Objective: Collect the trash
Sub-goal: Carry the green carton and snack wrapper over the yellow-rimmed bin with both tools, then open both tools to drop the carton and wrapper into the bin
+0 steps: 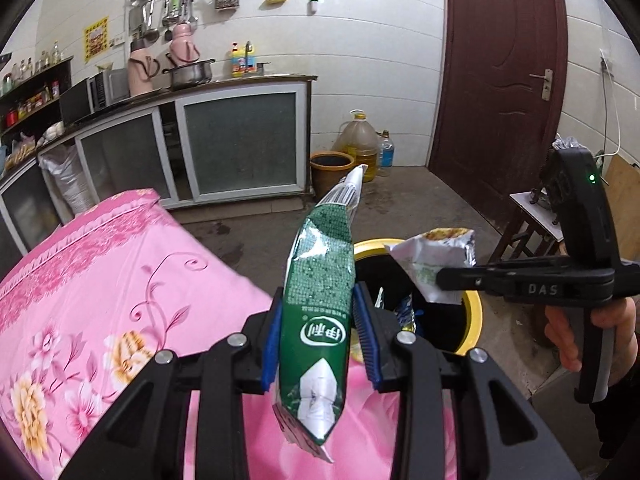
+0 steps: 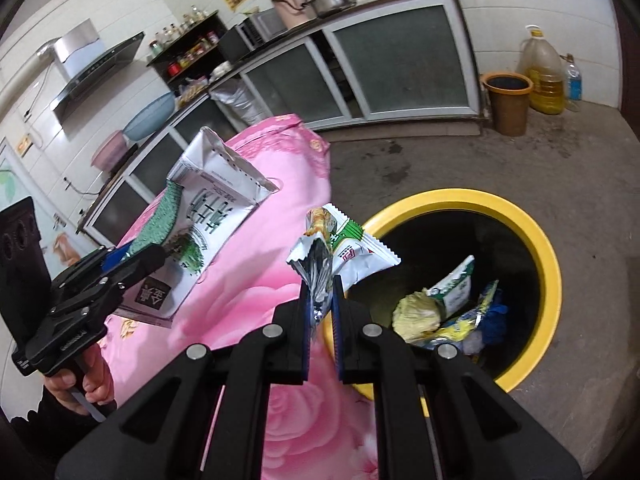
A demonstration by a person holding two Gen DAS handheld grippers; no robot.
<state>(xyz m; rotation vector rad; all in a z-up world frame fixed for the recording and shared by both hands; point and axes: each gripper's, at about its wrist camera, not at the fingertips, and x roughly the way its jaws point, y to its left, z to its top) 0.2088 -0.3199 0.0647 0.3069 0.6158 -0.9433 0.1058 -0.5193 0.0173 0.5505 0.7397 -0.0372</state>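
From the left wrist view, the left tool (image 1: 320,344) is pinching a flattened green milk carton (image 1: 320,304) between its blue pads (image 1: 366,336), jaws pressed against the carton's sides. The carton's long axis runs from 6 o'clock up toward 12, leaning slightly to 1, with its silver folded end farthest from the tool. It hangs over the edge of the pink floral cloth (image 1: 100,300) that covers the surface here, just short of the yellow-rimmed bin (image 1: 474,320), which sits at about 3 o'clock from the carton. Over that bin, the right tool (image 1: 444,280) reaches in from 3 o'clock, gripping a silver snack wrapper (image 1: 436,256).

From the right wrist view, the right tool (image 2: 322,312) is closed on the snack wrapper (image 2: 340,252), which stands up from the jaws toward 12 o'clock and fans out to 2, crumpled at the pinch. It sits at the near rim of the bin (image 2: 554,276) (already holding several wrappers and scraps). At 9 o'clock the left tool (image 2: 132,262) holds the carton (image 2: 212,216), long axis slanting up toward 1 o'clock.

I'd judge both pieces are in the carry-to-bin step. Next, each tool needs to be moved fully over the opening and spread so the trash drops in; the wrapper looks closer to release.
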